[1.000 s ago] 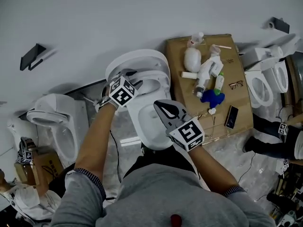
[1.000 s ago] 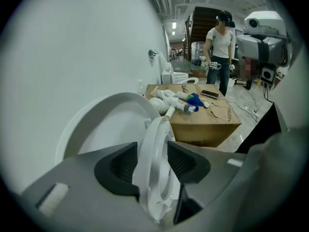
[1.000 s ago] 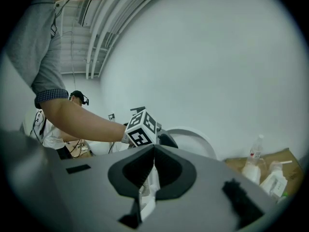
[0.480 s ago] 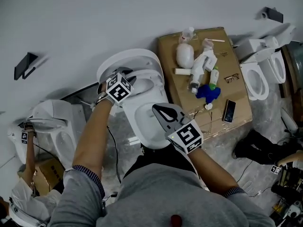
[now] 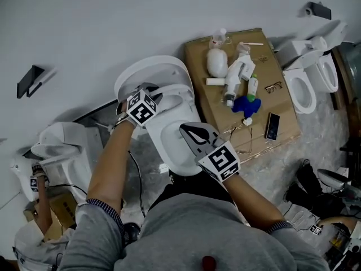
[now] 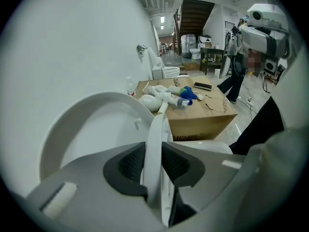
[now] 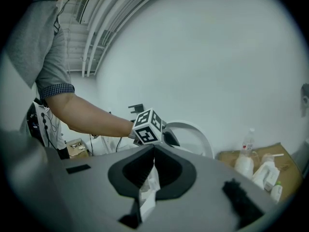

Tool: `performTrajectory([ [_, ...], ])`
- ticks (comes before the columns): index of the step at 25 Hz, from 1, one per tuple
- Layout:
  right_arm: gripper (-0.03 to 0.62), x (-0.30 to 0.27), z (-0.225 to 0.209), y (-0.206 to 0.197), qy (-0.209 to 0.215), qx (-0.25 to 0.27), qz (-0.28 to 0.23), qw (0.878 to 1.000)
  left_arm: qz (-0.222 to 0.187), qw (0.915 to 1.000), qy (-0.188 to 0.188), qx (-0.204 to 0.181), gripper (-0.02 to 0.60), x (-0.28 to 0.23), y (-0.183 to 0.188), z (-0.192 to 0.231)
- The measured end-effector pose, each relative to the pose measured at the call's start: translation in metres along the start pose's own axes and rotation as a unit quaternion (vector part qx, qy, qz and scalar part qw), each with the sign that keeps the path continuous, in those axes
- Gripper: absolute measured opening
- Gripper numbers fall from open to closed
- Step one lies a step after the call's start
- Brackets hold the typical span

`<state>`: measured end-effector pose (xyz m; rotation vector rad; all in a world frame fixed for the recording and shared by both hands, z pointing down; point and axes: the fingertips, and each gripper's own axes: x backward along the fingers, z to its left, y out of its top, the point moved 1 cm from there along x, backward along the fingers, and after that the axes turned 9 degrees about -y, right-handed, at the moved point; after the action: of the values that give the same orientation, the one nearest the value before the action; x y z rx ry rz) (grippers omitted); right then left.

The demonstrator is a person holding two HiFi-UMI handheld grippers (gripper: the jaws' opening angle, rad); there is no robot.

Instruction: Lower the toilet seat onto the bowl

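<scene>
- Left gripper view: the toilet seat (image 6: 155, 129) stands raised on edge, not yet on the bowl (image 5: 164, 151).
- The jaws of our left gripper (image 6: 153, 166) have just been closing and now clamp the seat's rim; we judge that lowering can begin.
- Our right gripper (image 7: 150, 170) is pinched together on a white scrap (image 7: 147, 190).

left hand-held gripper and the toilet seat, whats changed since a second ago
The left hand-held gripper has just been closing its jaws onto the rim of the raised toilet seat, which is now clamped between them. Unchanged: the seat still stands up against the lid, and the right hand-held gripper stays shut on a white scrap over the bowl.
</scene>
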<state>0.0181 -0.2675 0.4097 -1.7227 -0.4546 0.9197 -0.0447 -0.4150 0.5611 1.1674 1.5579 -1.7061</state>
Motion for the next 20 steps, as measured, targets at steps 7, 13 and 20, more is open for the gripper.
performTrajectory([
  [7,0.014,0.013,0.025,-0.002,-0.011,0.0,0.0,1.0,-0.008,0.9999,-0.015,0.0,0.103,0.004,-0.002,-0.036],
  [13,0.014,0.025,0.038,-0.007,-0.033,-0.003,0.001,0.999,-0.004,0.9997,-0.022,-0.012,0.103,0.004,0.002,-0.057],
  [20,0.014,0.047,0.053,-0.013,-0.061,-0.007,-0.001,0.998,-0.013,0.9993,-0.031,-0.012,0.107,0.005,0.002,-0.086],
])
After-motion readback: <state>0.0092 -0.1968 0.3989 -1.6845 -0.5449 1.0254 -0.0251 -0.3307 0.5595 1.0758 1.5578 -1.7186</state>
